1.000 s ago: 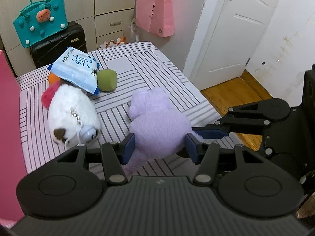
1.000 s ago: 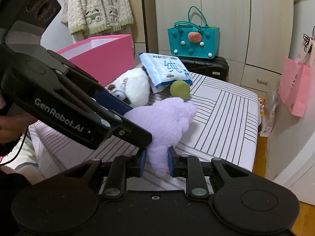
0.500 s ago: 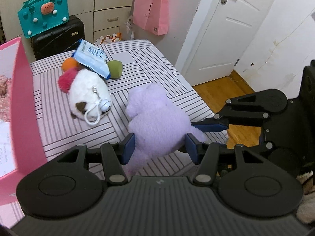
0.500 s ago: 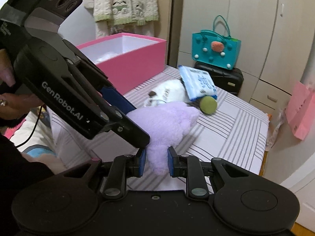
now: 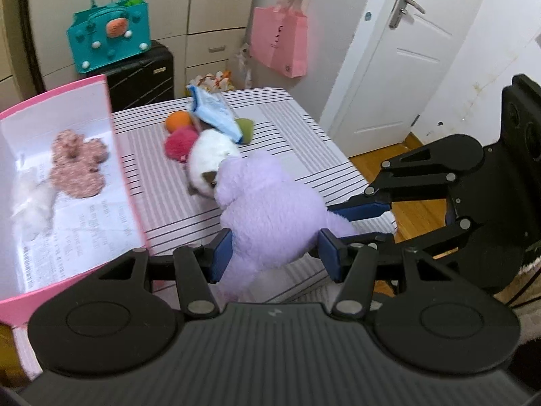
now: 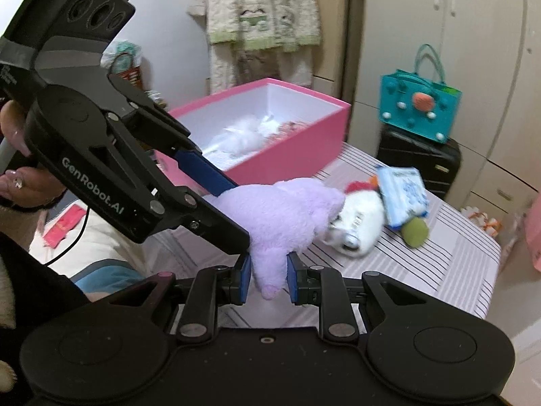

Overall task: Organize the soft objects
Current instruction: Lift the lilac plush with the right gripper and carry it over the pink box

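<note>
Both tools are clamped on the purple plush [image 5: 267,209]. My left tool [image 5: 274,248] has its blue pads [image 5: 221,253] pressed into the wide body, one on each side, so the jaws stand fairly far apart with the plush filling the gap. My right tool [image 6: 267,275] pinches a narrow limb of the same plush [image 6: 284,216], jaws close together with the limb's tip poking out below the pads.

In the right wrist view the plush hangs between the two tools, above the striped bed [image 6: 439,270]; whether any part of it touches the cover I cannot tell. From the left wrist view it sits near the bed's near edge, just right of the pink box [image 5: 125,176].

The box [image 6: 304,142] is open, white inside. It holds a brownish-pink fuzzy piece [image 5: 77,165] and a white fluffy one [image 5: 32,199].

Behind the purple plush lies a white plush [image 5: 209,155], partly hidden by it. Around that: a red pompom [image 5: 179,142], an orange ball [image 5: 177,120], a green ball [image 5: 247,128], and a blue-and-white packet [image 5: 214,111] leaning over the white plush.

Both views show some motion blur. Off the bed: teal bag [image 5: 110,39] on a black suitcase [image 5: 142,74], pink paper bag [image 5: 279,45] hanging, white door [image 5: 399,54].
</note>
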Demonstrator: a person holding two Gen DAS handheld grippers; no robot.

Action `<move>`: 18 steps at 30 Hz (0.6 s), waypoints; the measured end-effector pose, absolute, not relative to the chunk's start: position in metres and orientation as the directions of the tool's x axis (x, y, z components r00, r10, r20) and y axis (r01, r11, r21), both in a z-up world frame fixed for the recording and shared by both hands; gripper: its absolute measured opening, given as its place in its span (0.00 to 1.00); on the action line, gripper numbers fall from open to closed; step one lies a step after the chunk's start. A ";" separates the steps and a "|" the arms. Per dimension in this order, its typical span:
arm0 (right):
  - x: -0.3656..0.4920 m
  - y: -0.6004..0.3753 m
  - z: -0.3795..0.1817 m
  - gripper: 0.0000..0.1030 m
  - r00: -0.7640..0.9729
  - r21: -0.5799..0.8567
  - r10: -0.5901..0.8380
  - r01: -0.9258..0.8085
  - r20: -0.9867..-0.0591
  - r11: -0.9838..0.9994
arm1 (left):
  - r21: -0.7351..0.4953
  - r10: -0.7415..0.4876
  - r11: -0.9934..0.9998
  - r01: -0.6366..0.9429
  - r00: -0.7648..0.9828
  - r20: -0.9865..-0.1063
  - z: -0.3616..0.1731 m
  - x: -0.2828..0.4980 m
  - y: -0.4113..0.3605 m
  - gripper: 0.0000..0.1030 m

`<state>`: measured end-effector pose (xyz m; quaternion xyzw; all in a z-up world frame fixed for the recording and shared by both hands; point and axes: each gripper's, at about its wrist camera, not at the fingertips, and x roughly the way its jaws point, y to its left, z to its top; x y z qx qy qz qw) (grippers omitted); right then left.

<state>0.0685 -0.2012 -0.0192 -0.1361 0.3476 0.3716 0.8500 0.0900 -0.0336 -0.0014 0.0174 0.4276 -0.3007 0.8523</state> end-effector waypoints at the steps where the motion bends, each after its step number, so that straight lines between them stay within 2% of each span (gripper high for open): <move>1: 0.069 -0.197 -0.017 0.25 0.475 0.027 0.541 -0.734 -0.694 0.679 | -0.224 -0.492 0.823 0.523 0.455 -0.742 0.001 0.088 -0.029 0.52; 7: 0.077 -0.164 -0.002 0.25 0.463 0.001 0.565 -0.773 -0.683 0.634 | -0.218 -0.472 0.842 0.494 0.478 -0.741 0.013 0.084 0.001 0.52; 18: 0.127 -0.103 0.002 0.24 0.444 -0.004 0.602 -0.806 -0.664 0.591 | -0.243 -0.449 0.884 0.399 0.579 -0.681 0.014 0.116 0.073 0.52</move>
